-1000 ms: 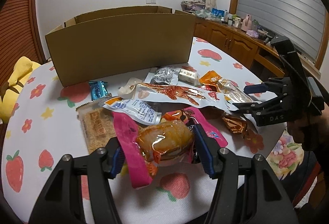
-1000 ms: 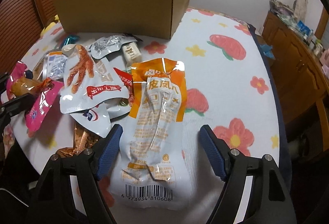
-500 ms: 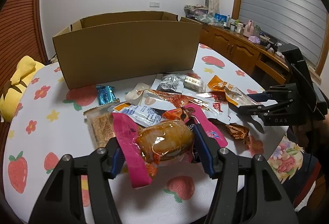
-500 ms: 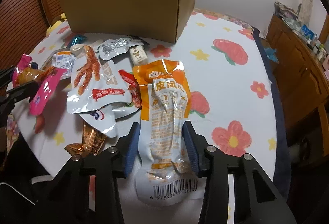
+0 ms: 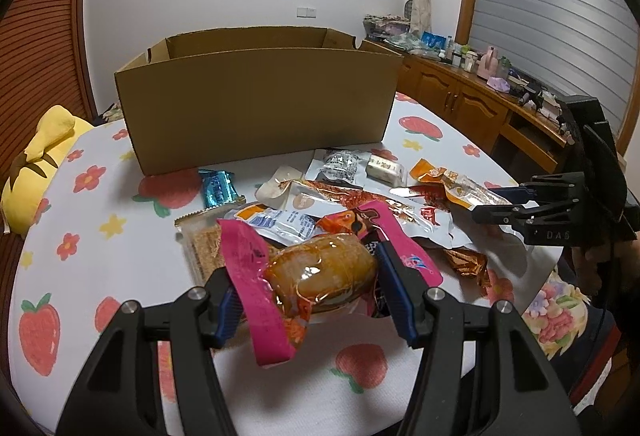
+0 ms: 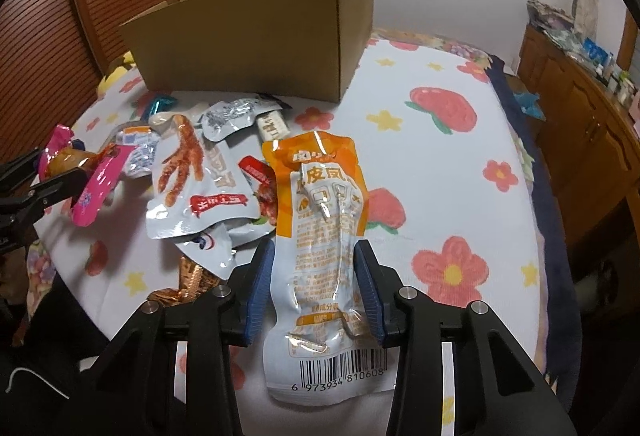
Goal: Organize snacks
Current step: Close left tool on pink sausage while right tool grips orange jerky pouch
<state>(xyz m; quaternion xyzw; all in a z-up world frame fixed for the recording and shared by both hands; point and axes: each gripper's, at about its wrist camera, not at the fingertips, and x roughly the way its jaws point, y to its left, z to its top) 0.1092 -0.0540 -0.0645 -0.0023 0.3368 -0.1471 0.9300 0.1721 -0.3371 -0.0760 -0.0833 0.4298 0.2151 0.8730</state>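
Note:
My left gripper (image 5: pixel 310 292) is shut on a pink-wrapped brown bun packet (image 5: pixel 320 270), held just over the near end of the snack pile. My right gripper (image 6: pixel 314 264) is shut on a long orange-and-white pouch (image 6: pixel 320 204), pads pressing its two sides, barcode end toward me. Between the grippers lie loose snacks: a chicken-foot pouch (image 6: pixel 192 192), a blue wrapper (image 5: pixel 218 188), a cracker pack (image 5: pixel 202 248) and a copper wrapper (image 6: pixel 192 276). An open cardboard box (image 5: pixel 256 104) stands behind the pile. The right gripper (image 5: pixel 490 202) shows at the left wrist view's right edge.
The round table carries a white cloth with strawberries and flowers (image 6: pixel 440 156). A yellow plush toy (image 5: pixel 40 156) lies off the table's left side. A wooden sideboard (image 5: pixel 480 104) with clutter runs along the right wall. A brown slatted panel stands at the left.
The right gripper's jaws, wide apart around the orange-and-white pouch a second ago, have closed onto it. The left gripper keeps its grip on the bun packet and has tipped up slightly.

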